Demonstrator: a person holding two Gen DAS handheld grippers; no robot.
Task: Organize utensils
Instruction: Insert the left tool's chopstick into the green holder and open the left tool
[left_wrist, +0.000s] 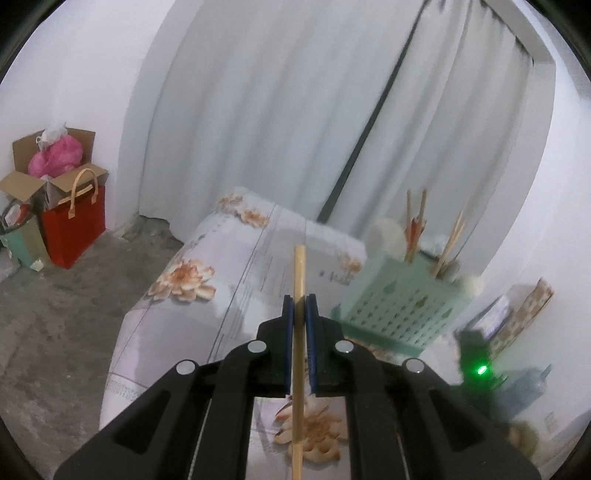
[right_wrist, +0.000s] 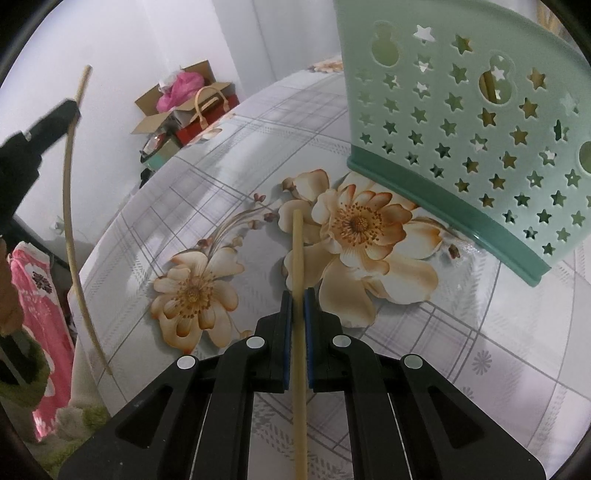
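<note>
Left gripper (left_wrist: 299, 301) clenched on a wooden chopstick (left_wrist: 298, 280), right gripper (right_wrist: 298, 297) grasping another chopstick (right_wrist: 297, 251) — above the floral-cloth desk (right_wrist: 221, 155), beside the green star-perforated utensil basket (right_wrist: 461, 122).

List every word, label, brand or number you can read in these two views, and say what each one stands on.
None can be read.
Tablecloth: faint grey marks among the printed flowers, too blurred to tell whether they are text.
Green holder: only star-shaped and round cut-outs, no text.
Red bag and cardboard boxes: no text visible at this size.
</note>
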